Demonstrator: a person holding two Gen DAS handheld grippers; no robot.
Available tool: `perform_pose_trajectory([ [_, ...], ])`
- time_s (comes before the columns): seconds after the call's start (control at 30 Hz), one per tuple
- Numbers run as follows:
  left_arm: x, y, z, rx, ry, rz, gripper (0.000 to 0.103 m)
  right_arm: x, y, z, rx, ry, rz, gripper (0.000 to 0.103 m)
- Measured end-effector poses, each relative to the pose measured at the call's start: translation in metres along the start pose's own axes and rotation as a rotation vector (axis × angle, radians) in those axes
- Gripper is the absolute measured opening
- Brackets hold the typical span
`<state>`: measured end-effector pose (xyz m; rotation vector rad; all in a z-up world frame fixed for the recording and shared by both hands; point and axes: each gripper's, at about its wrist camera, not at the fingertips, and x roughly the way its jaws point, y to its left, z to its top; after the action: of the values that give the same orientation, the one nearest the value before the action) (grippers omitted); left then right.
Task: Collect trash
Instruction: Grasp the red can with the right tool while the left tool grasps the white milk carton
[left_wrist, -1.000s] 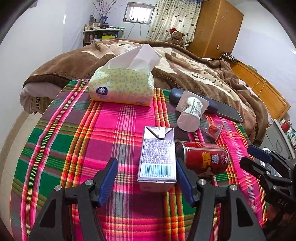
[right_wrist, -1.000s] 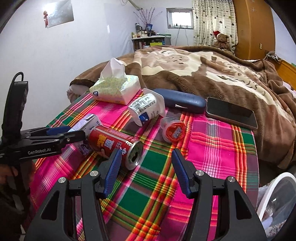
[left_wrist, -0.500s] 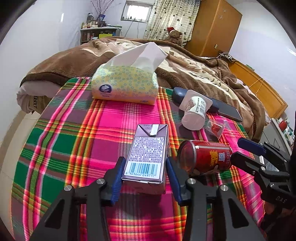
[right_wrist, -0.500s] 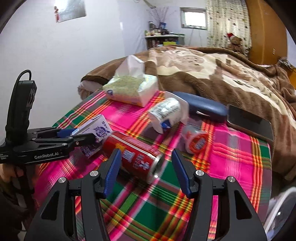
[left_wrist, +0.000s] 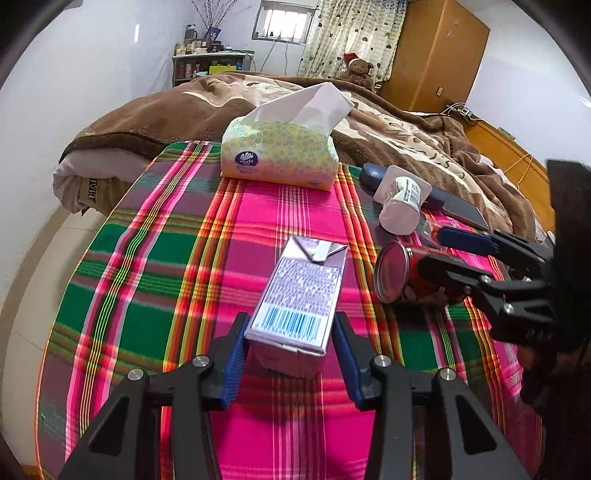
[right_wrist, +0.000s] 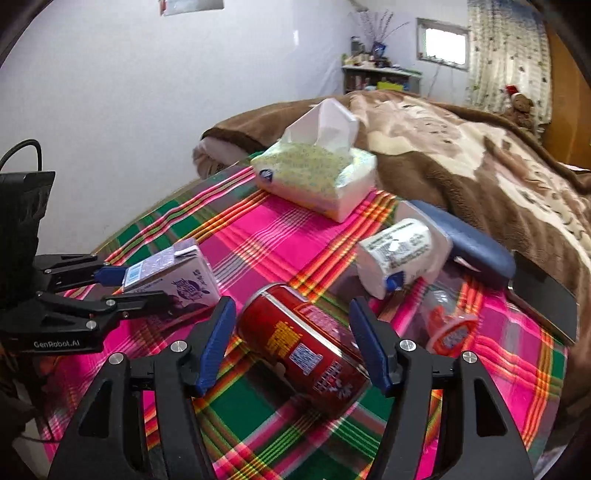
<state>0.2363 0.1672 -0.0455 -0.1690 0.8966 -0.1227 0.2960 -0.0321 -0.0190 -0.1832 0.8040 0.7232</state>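
A plaid cloth (left_wrist: 155, 280) fills the lower two thirds of both views, with a brown blanket (left_wrist: 402, 136) across the top. On the cloth, a tissue pack (left_wrist: 280, 155) sits at upper centre of the left wrist view.

The trash lies around mid-frame. A purple milk carton (left_wrist: 303, 291) lies flat between the left gripper's (left_wrist: 291, 343) jaws, which have narrowed onto its near end, the left pad touching and the right very close; whether the grip is firm I cannot tell. A red can (right_wrist: 306, 343) lies on its side between the right gripper's (right_wrist: 295, 343) jaws, which stand wide with gaps either side. A white cup (right_wrist: 399, 254) lies tipped at centre right of the right wrist view, and a small clear cup (right_wrist: 447, 325) below it.

Likely risks: the can is round and could roll away if one pad touches first. The carton, held only at its end, could pivot, droop or crush. The two grippers are close and could knock each other.
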Motion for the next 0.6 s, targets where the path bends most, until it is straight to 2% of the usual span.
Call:
perform_pose_trajectory([
  [0.27, -0.002, -0.002, -0.001, 0.008, -0.001, -0.003, 0.045, 0.007, 0.001, -0.003, -0.032, 0.083, 0.006, 0.065],
  [0.4, -0.001, -0.008, 0.0, 0.022, -0.001, -0.013, 0.045, 0.008, 0.005, -0.007, -0.056, 0.136, -0.046, 0.065],
  [0.6, 0.002, -0.013, 0.003, 0.033, 0.005, -0.009, 0.047, 0.008, 0.005, -0.011, -0.056, 0.182, -0.063, 0.065],
])
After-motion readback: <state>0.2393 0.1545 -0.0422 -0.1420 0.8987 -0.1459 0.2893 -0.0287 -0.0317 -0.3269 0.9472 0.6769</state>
